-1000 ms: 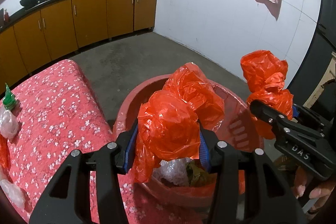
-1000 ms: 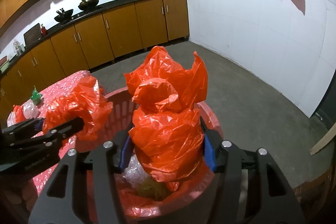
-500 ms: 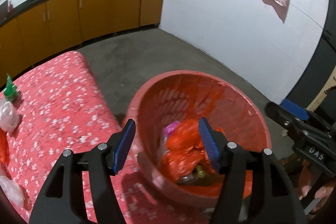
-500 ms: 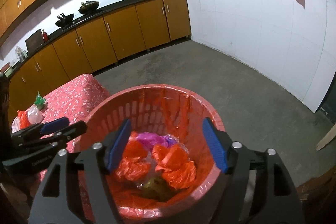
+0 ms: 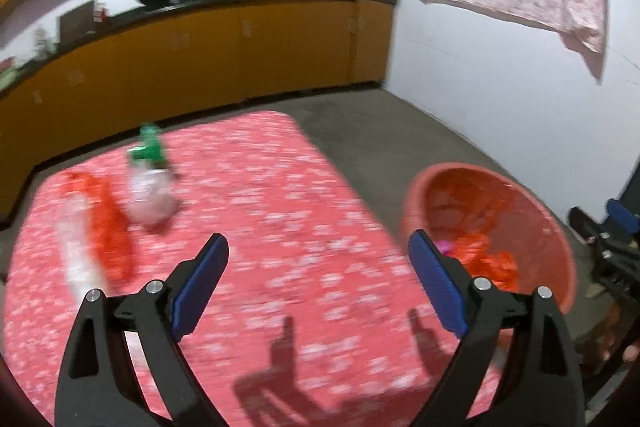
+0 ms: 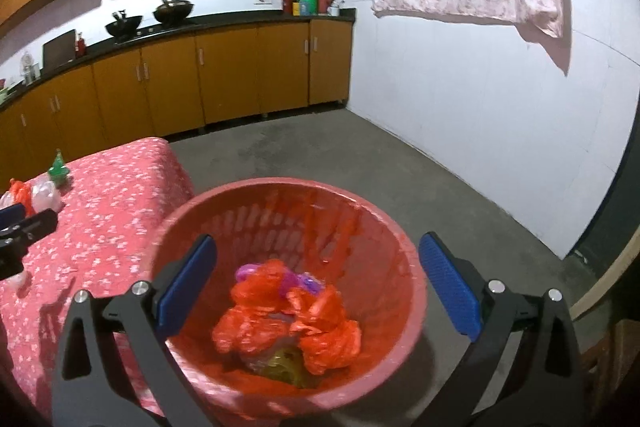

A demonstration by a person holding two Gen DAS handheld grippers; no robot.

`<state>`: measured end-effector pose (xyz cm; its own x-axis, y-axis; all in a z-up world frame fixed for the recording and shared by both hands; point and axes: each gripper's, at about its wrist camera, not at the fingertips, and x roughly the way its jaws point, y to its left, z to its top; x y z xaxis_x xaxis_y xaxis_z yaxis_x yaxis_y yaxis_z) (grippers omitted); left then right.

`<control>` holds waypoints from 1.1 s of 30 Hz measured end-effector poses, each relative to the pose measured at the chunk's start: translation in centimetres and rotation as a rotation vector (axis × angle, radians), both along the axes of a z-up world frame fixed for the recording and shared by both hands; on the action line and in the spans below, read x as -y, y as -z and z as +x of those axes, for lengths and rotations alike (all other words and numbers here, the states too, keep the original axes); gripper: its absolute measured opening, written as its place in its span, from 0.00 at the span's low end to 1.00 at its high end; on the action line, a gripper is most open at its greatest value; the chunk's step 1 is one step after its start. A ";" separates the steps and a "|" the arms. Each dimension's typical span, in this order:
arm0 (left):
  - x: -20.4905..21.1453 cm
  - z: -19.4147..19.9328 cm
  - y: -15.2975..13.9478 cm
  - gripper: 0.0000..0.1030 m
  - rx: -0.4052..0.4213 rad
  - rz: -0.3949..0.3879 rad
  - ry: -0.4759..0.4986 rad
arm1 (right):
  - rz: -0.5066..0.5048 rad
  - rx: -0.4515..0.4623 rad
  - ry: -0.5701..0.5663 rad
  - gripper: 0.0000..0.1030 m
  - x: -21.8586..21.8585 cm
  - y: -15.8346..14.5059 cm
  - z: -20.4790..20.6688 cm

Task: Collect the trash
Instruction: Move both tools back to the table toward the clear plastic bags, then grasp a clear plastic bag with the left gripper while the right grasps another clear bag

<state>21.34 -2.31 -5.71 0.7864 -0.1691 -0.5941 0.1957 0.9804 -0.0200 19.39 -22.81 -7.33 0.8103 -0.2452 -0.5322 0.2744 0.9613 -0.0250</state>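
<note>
**Inspector:** A second ago each of your claws was clamped on a red bag above the red basket [image 6: 400, 255]. Now both bags lie inside it, on top of the red bag heap [image 6: 288, 323], with purple plastic and a greenish scrap among them. That delivery is done.

**Operator:** And the claws?

**Inspector:** Your left claw [image 5: 318, 267] stands wide open and empty. It has swung away from the basket [image 5: 552, 223] and now faces the red floral surface [image 5: 280, 211]. Your right claw [image 6: 318, 277] is equally wide open and empty, hanging above the basket mouth.

**Operator:** What is left to collect?

**Inspector:** Three or four items remain on the surface, well ahead of the left claw and to its left: a crumpled clear bag [image 5: 150, 197], a green-capped object [image 5: 150, 149] touching its far side, a red plastic strip [image 5: 106, 223], and a pale wrapper [image 5: 78, 247] beside that. The left view is motion-blurred, so I cannot tell their exact outlines.

**Operator:** Verdict?

**Inspector:** In my judgement the task is partly complete. Your left claw is best placed for the next pickup; the basket sits just beside the surface's right edge.
</note>
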 end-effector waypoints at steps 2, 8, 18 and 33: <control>-2.8 -0.6 -0.2 0.88 0.023 0.019 -0.073 | 0.011 0.012 -0.020 0.96 -0.9 -0.3 0.2; -10.4 -1.2 0.1 0.89 0.038 0.067 -0.288 | 0.037 0.041 -0.083 0.96 -4.6 -1.2 1.0; -16.1 0.7 3.5 0.89 -0.102 -0.019 -0.411 | 0.003 0.010 -0.191 0.96 -10.5 -1.1 1.9; -16.7 1.6 5.7 0.39 -0.180 -0.010 -0.359 | -0.008 -0.025 -0.257 0.96 -14.4 -0.2 3.7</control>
<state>22.96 14.38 -11.36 0.6797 0.0912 -0.7278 -0.1668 0.9855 -0.0324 23.10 -8.38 -7.15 0.8334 -0.0378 -0.5513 0.0208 0.9991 -0.0370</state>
